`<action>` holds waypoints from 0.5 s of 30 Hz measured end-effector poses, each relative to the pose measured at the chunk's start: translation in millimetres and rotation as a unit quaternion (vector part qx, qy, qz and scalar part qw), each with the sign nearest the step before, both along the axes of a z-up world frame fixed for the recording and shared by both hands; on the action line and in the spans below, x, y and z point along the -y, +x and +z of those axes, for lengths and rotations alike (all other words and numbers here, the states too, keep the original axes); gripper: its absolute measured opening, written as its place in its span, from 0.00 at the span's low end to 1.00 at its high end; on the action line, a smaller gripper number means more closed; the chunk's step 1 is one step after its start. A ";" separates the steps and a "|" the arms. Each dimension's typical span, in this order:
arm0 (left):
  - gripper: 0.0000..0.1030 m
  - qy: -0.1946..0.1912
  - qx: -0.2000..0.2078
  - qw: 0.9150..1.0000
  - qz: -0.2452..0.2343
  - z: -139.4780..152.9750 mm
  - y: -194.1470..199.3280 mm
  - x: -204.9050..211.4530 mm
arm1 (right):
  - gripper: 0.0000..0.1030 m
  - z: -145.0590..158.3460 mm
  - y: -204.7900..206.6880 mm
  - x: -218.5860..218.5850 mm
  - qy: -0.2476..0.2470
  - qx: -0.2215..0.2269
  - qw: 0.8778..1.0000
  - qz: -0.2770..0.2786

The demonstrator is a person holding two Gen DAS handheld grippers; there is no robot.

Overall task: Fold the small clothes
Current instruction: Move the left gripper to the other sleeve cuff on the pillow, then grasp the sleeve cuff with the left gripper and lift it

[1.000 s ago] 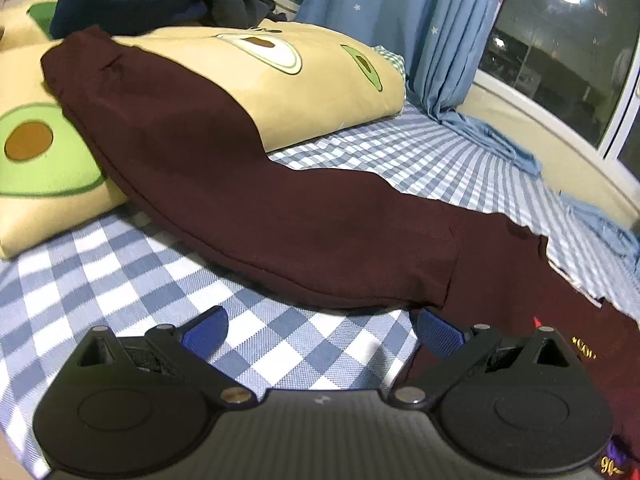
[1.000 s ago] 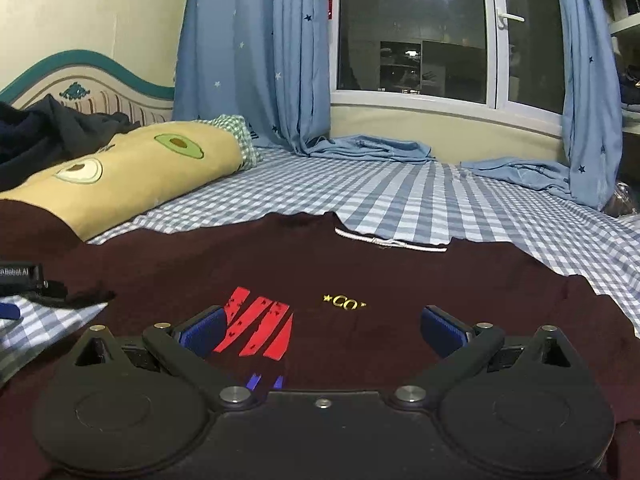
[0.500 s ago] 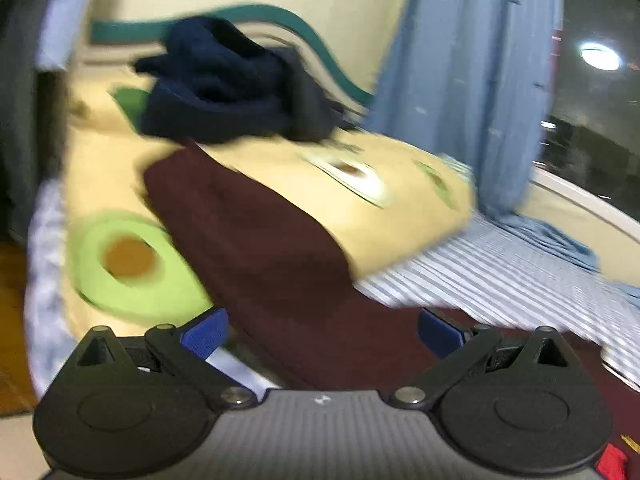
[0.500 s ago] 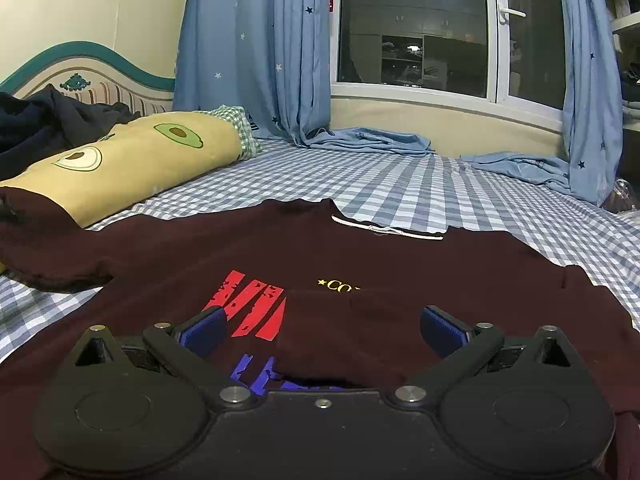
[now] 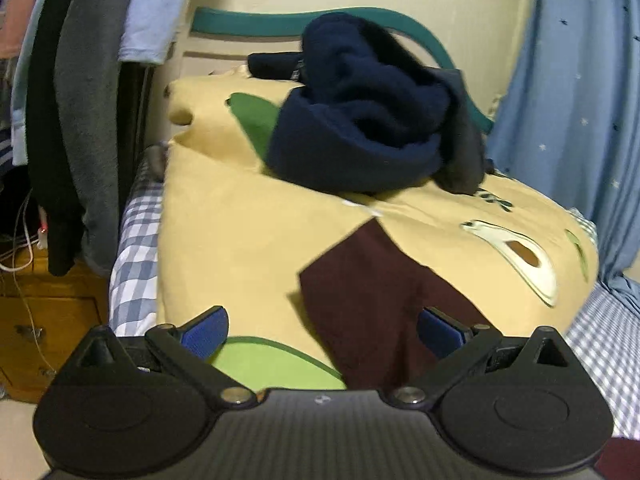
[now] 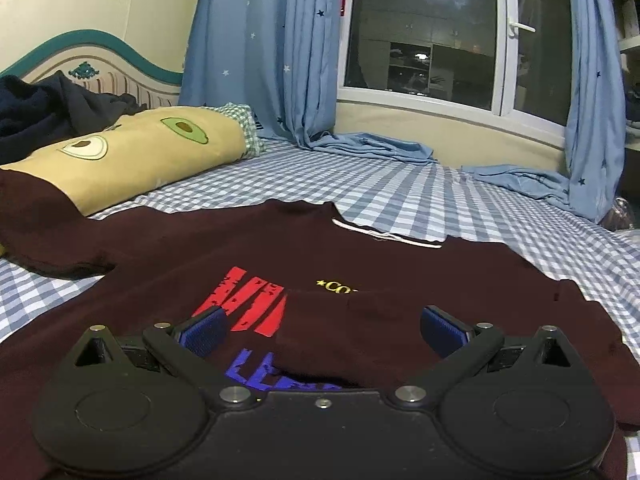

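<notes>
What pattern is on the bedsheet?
Blue and white checks on the bedsheet, clearest in the right wrist view.

One maroon shirt (image 6: 168, 256) lies spread beyond the right gripper's fingers, one sleeve (image 5: 372, 296) reaching ahead of the left gripper's fingers. One yellow avocado-print quilt (image 5: 248, 224) sits beyond, bearing one heap of dark navy clothing (image 5: 360, 128). Two blue curtains (image 6: 272, 52) frame one window (image 6: 424, 32). Each gripper shows two blue-padded fingers (image 6: 204, 330).
</notes>
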State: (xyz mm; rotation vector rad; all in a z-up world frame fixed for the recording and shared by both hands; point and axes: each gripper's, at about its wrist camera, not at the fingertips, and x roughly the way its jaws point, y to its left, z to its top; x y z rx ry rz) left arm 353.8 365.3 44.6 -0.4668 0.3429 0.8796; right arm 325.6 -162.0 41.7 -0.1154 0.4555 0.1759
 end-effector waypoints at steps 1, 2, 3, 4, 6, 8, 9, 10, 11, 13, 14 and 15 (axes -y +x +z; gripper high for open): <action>0.99 0.003 0.002 1.000 0.006 -1.2 -1.0 0.8 | 1.00 0.5 -0.3 2.4 0.002 0.001 1.000 -0.003; 0.98 0.007 0.004 1.000 0.008 -1.4 -1.6 -0.1 | 1.00 0.8 -0.3 4.6 0.004 0.000 1.000 -0.006; 0.97 0.011 0.005 1.000 0.006 -1.0 -1.9 -0.7 | 1.00 1.4 -0.3 6.8 0.006 0.000 1.000 -0.008; 0.94 0.011 0.002 1.000 0.005 -0.8 -0.1 -2.0 | 1.00 1.8 0.0 9.1 0.007 0.000 1.000 -0.010; 0.92 0.010 -0.009 1.000 -0.002 -1.3 4.7 -3.1 | 1.00 3.2 -0.3 11.9 0.007 0.002 1.000 -0.012; 0.91 0.007 -0.019 1.000 -0.009 -3.9 11.0 -4.4 | 1.00 5.0 -1.3 14.0 0.008 0.006 1.000 -0.014; 0.91 0.004 -0.021 1.000 -0.010 -5.4 13.3 -4.7 | 1.00 5.6 -1.8 15.1 0.009 0.008 1.000 -0.014; 0.91 -0.002 -0.022 1.000 -0.012 -7.0 15.2 -6.1 | 1.00 6.2 -2.1 16.0 0.011 0.008 1.000 -0.015; 0.91 -0.009 -0.023 1.000 -0.013 -9.2 17.2 -7.7 | 1.00 6.6 -2.2 16.8 0.012 0.008 1.000 -0.015; 0.91 -0.014 -0.028 0.999 -0.012 -12.6 20.0 -8.8 | 1.00 6.4 -2.8 17.7 0.012 0.009 1.000 -0.014; 0.91 -0.014 -0.029 0.999 -0.011 -14.0 20.9 -8.9 | 1.00 6.6 -2.6 17.1 0.012 0.008 1.000 -0.015; 0.91 -0.013 -0.031 0.999 -0.010 -15.0 21.8 -8.5 | 1.00 6.5 -2.6 17.1 0.012 0.008 1.000 -0.015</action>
